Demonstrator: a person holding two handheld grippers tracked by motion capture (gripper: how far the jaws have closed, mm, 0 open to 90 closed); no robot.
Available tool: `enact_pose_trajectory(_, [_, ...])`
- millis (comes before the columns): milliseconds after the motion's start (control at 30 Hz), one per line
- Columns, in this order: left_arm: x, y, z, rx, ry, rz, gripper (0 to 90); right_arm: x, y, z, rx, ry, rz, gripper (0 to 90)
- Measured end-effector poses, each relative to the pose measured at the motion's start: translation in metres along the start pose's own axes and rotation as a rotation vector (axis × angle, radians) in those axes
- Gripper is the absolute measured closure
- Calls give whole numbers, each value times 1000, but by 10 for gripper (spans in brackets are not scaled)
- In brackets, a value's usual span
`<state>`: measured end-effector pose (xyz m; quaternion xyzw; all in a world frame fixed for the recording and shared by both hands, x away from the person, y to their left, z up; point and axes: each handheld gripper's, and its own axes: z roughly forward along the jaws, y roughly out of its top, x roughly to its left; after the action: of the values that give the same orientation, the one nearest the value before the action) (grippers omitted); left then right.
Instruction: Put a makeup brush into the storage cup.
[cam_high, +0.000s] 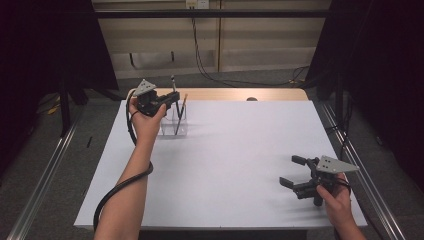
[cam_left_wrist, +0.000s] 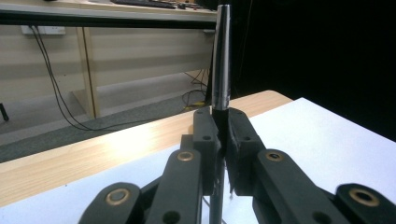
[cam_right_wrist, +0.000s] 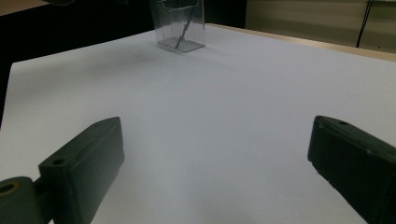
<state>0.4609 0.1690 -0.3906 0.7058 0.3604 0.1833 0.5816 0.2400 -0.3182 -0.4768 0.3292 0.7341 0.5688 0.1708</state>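
High view: left tool (cam_high: 172, 100) upper left of frame, clenched on a dark pen (cam_high: 175, 95) above the clear holder (cam_high: 174, 121) on the white desk (cam_high: 225, 165), right tool (cam_high: 296, 171) lower right, released; left gripper view: pen (cam_left_wrist: 220, 70) upright between closed jaws at centre; right gripper view: jaws spread wide, holder (cam_right_wrist: 180, 25) top centre.

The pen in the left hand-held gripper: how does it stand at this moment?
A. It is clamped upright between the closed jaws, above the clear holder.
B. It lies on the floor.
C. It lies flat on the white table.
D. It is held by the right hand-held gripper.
A: the left gripper view shows the pen upright, pinched by the left hand-held gripper, over the clear holder.
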Motion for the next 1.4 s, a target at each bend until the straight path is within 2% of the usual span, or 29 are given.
enact_pose_trajectory(200, [2,-3,1,1,15,2,837,0,0,0,-1,4,-5,35])
enact_pose_trajectory(767, [-1,-7,7,13,20,29,837,0,0,0,-2,9,-2,35])
enact_pose_trajectory(1400, [-5,-17,14,19,14,22,837,1,0,1,0,13,-5,35])
